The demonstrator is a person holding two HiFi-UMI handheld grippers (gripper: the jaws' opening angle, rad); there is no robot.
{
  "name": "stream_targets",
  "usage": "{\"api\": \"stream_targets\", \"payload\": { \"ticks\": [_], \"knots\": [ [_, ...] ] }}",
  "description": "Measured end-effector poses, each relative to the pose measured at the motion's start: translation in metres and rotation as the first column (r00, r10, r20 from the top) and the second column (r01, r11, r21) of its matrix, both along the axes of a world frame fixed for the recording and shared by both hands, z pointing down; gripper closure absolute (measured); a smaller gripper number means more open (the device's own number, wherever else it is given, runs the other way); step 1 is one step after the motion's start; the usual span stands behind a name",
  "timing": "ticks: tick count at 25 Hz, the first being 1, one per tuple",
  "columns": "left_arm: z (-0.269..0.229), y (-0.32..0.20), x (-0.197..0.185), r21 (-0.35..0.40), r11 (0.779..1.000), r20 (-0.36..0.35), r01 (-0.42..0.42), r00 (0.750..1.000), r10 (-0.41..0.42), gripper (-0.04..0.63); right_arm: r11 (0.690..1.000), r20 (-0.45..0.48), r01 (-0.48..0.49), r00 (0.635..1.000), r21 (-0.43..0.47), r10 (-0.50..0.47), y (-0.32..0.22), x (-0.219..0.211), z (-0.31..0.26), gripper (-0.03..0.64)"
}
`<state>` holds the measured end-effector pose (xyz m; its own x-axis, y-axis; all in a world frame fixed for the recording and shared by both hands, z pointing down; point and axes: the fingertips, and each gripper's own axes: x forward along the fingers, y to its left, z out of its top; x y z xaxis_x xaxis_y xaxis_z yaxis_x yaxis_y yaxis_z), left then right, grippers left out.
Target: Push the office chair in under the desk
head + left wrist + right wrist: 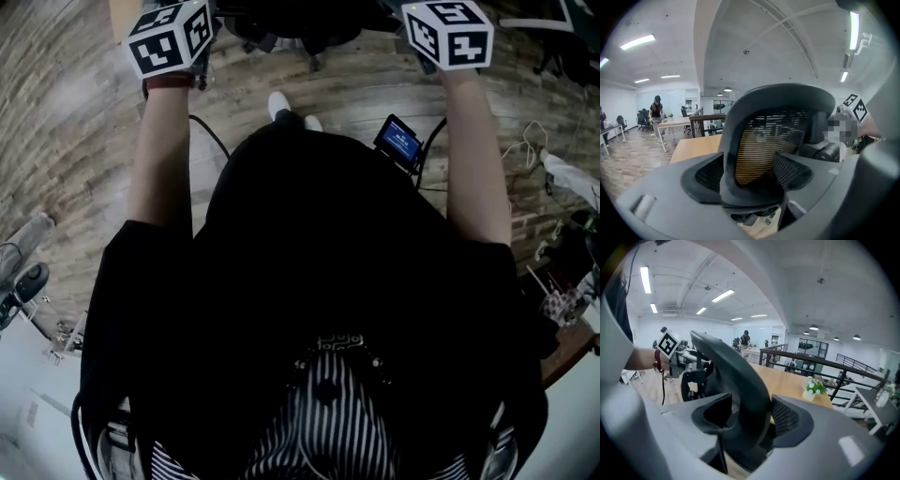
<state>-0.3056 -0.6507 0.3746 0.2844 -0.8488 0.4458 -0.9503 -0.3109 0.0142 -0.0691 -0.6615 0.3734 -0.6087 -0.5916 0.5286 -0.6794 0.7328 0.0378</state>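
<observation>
Grey mesh office chair (773,136): left gripper (750,171), right gripper (750,417) jaws both clamping its backrest. Best pushing evenly, squarely toward table (793,381) beyond chair.

place: open-plan office | signs: long wooden desk (799,380), mesh office chair (771,140), more desks (674,123) far back, ceiling strip lights (637,42), black railing (820,363), wood-plank floor (75,112)

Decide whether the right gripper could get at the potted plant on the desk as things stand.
Probably not. The right gripper is shut on the office chair's backrest, and the potted plant stands well beyond it on the desk; it would need to let go first.
</observation>
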Motion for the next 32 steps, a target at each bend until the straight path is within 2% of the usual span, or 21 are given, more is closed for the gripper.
{"api": "stream_targets", "payload": {
  "ticks": [4, 6, 8, 11, 13, 15, 16, 17, 20, 22, 24, 28, 32],
  "knots": [
    [-0.019, 0.040, 0.028, 0.063, 0.998, -0.061, -0.007, 0.998, 0.011, 0.268, 1.000, 0.077, 0.012, 0.997, 0.005, -0.012, 0.033, 0.017, -0.024, 0.362],
    [-0.030, 0.061, 0.041, 0.090, 0.996, -0.094, -0.001, 0.996, 0.009, 0.360, 0.999, 0.101, 0.033, 0.994, 0.013, -0.034, 0.054, 0.028, -0.034, 0.362],
    [-0.041, 0.080, 0.047, 0.113, 0.993, -0.132, 0.015, 0.991, 0.000, 0.346, 0.999, 0.117, 0.040, 0.992, 0.025, -0.043, 0.072, 0.036, -0.043, 0.362],
    [-0.060, 0.104, 0.054, 0.140, 0.990, -0.193, 0.030, 0.981, -0.002, 0.409, 0.999, 0.153, 0.040, 0.987, 0.035, -0.045, 0.096, 0.045, -0.053, 0.377],
    [-0.073, 0.119, 0.069, 0.157, 0.987, -0.215, 0.007, 0.976, 0.027, 0.463, 0.998, 0.178, 0.052, 0.982, 0.028, -0.056, 0.112, 0.051, -0.058, 0.390],
    [-0.083, 0.136, 0.091, 0.175, 0.984, -0.224, -0.039, 0.971, 0.079, 0.527, 0.998, 0.199, 0.062, 0.978, 0.023, -0.065, 0.129, 0.057, -0.062, 0.426],
    [-0.087, 0.144, 0.105, 0.184, 0.980, -0.229, -0.074, 0.967, 0.116, 0.580, 0.998, 0.208, 0.060, 0.976, 0.023, -0.064, 0.137, 0.060, -0.063, 0.475],
    [-0.090, 0.153, 0.119, 0.189, 0.975, -0.234, -0.114, 0.959, 0.157, 0.591, 0.998, 0.219, 0.057, 0.974, 0.023, -0.060, 0.144, 0.063, -0.064, 0.519],
    [-0.093, 0.175, 0.160, 0.181, 0.958, -0.269, -0.223, 0.925, 0.267, 0.591, 0.998, 0.252, 0.056, 0.966, 0.019, -0.059, 0.167, 0.066, -0.069, 0.615],
    [-0.092, 0.188, 0.183, 0.163, 0.946, -0.304, -0.281, 0.898, 0.320, 0.591, 0.997, 0.242, 0.078, 0.967, 0.020, -0.081, 0.182, 0.066, -0.070, 0.616],
    [-0.091, 0.199, 0.203, 0.152, 0.931, -0.306, -0.333, 0.879, 0.365, 0.591, 0.994, 0.233, 0.104, 0.967, 0.023, -0.106, 0.197, 0.066, -0.071, 0.617],
    [-0.092, 0.212, 0.227, 0.153, 0.904, -0.274, -0.399, 0.862, 0.427, 0.591, 0.993, 0.232, 0.116, 0.965, 0.023, -0.118, 0.211, 0.068, -0.068, 0.617],
    [-0.095, 0.218, 0.224, 0.157, 0.892, -0.243, -0.423, 0.859, 0.450, 0.591, 0.993, 0.255, 0.120, 0.960, 0.010, -0.119, 0.214, 0.061, -0.068, 0.617]
  ]
}}
